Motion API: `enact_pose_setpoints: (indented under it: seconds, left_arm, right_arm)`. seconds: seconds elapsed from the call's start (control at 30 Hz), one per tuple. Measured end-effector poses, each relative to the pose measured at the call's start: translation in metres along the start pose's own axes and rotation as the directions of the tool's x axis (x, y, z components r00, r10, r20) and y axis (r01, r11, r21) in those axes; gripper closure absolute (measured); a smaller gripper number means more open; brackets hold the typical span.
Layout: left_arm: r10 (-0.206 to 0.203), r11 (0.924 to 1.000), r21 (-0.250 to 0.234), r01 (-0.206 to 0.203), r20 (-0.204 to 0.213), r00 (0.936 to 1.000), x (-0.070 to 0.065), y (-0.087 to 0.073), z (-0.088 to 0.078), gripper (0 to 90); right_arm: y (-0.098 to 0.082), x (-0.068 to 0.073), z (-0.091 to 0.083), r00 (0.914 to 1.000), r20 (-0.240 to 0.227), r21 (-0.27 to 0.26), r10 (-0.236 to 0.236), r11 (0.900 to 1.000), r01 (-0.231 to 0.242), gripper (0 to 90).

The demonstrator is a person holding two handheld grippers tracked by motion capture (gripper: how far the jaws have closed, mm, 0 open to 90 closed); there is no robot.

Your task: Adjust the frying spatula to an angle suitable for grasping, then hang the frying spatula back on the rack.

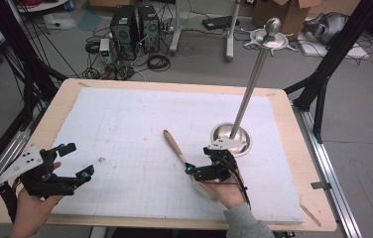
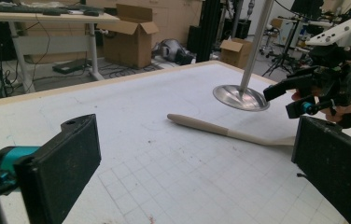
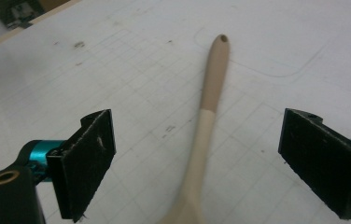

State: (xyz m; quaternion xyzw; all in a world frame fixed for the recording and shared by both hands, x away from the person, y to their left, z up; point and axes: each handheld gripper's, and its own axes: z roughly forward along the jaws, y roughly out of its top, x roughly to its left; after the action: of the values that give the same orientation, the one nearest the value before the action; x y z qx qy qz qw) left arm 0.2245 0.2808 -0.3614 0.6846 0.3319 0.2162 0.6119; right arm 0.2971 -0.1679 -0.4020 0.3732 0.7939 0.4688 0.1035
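A wooden spoon (image 1: 173, 144) lies flat on the white gridded mat (image 1: 125, 114), its darker handle end pointing away from me. My right gripper (image 1: 199, 159) hovers over the spoon's blade end. In the right gripper view the spoon (image 3: 208, 116) runs up between the jaws, and the gripper (image 3: 201, 154) stands open, its pads well clear of the wood on both sides. My left gripper (image 1: 78, 159) is at the mat's near left, open, with nothing between its jaws. The left gripper view (image 2: 197, 163) looks across at the spoon (image 2: 211, 127) and the right gripper (image 2: 299, 100).
A metal stand with a round dish base (image 1: 221, 133) and a tall tilted pole (image 1: 251, 84) stands just behind my right gripper. The mat lies on a wooden table (image 1: 293, 124). Computers, cables and cardboard boxes sit on the floor beyond.
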Motion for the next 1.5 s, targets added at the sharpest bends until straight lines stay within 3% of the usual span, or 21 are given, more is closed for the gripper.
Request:
enact_pose_setpoints:
  seconds: [0.1,0.23,0.4,0.57,0.87,1.2,1.37,1.5]
  left_arm:
    - [0.000,1.0000,-0.001,0.000,-0.001,1.0000,0.001,0.000,0.000,1.8]
    - [-0.001,1.0000,0.004,0.001,0.001,1.0000,0.000,-0.001,0.002,1.8]
    - [0.003,1.0000,0.003,-0.003,0.004,1.0000,-0.001,0.000,0.002,1.8]
    - [0.003,1.0000,0.004,-0.003,0.004,1.0000,-0.001,-0.001,0.002,1.8]
    - [0.004,0.9999,0.010,-0.004,0.007,1.0000,-0.002,-0.001,0.005,1.8]
    - [0.000,0.9999,0.010,0.000,0.005,1.0000,-0.001,-0.002,0.004,1.8]
    - [0.000,1.0000,0.009,0.000,0.004,1.0000,-0.001,-0.002,0.003,1.8]
    - [0.000,0.9999,0.011,0.000,0.003,1.0000,-0.001,-0.002,0.003,1.8]
  right_arm:
    - [0.000,-0.002,-0.001,0.9998,0.015,-0.012,0.009,1.000,-0.009,10.1]
    - [0.000,-0.001,-0.001,1.0000,-0.004,-0.010,0.006,1.000,-0.006,10.1]
    - [-0.001,0.003,0.004,0.9983,-0.041,0.016,-0.040,0.999,0.041,10.1]
    - [0.000,0.004,0.011,0.9978,-0.040,0.046,-0.053,0.997,0.055,10.1]
    - [0.003,0.001,0.023,0.9994,-0.031,0.049,0.015,0.999,-0.014,10.3]
    - [0.009,0.003,0.044,0.9989,-0.021,0.048,0.041,0.998,-0.040,10.3]
    - [0.009,0.006,0.049,0.9995,-0.001,0.060,0.030,0.998,-0.030,10.3]
    - [0.008,0.007,0.051,0.9983,0.034,0.076,0.046,0.996,-0.049,10.3]
